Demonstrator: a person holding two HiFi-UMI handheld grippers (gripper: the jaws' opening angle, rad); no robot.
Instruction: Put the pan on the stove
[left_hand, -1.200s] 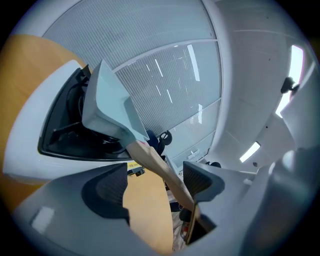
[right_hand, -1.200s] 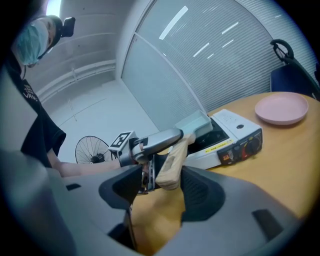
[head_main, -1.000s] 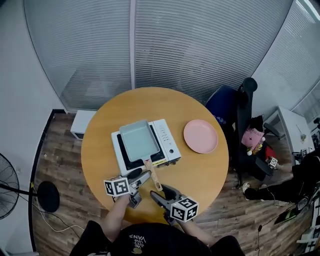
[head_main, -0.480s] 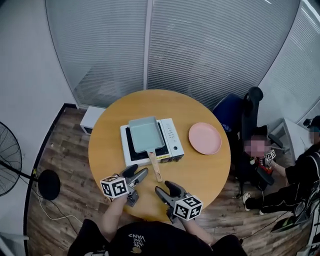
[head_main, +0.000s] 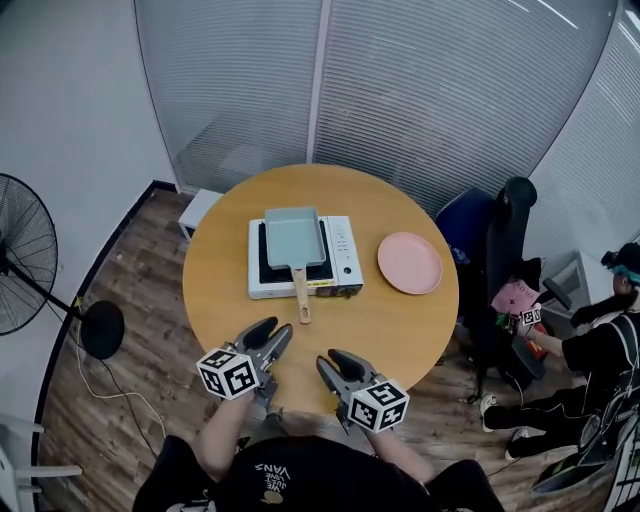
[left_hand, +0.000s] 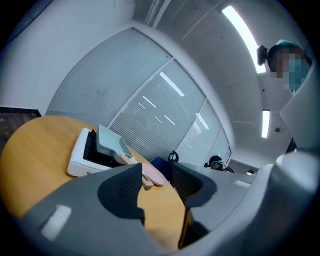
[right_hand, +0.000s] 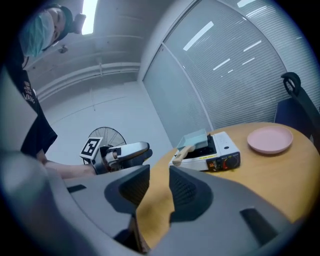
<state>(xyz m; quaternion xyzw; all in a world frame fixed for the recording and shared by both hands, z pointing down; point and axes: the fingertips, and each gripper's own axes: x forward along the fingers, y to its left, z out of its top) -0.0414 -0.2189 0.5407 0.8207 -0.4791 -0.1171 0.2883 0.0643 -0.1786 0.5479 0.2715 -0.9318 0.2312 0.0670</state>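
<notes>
On the table (head_main: 215, 290) the pan (head_main: 293, 237) lies on the stove (head_main: 343, 262). Nearer, the left claw (head_main: 278, 331) and right claw (head_main: 327, 360), both empty, have just been closing but stand apart.

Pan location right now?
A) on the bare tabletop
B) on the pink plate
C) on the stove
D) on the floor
C: the pan sits on top of the stove, while the pink plate lies bare beside it.
</notes>
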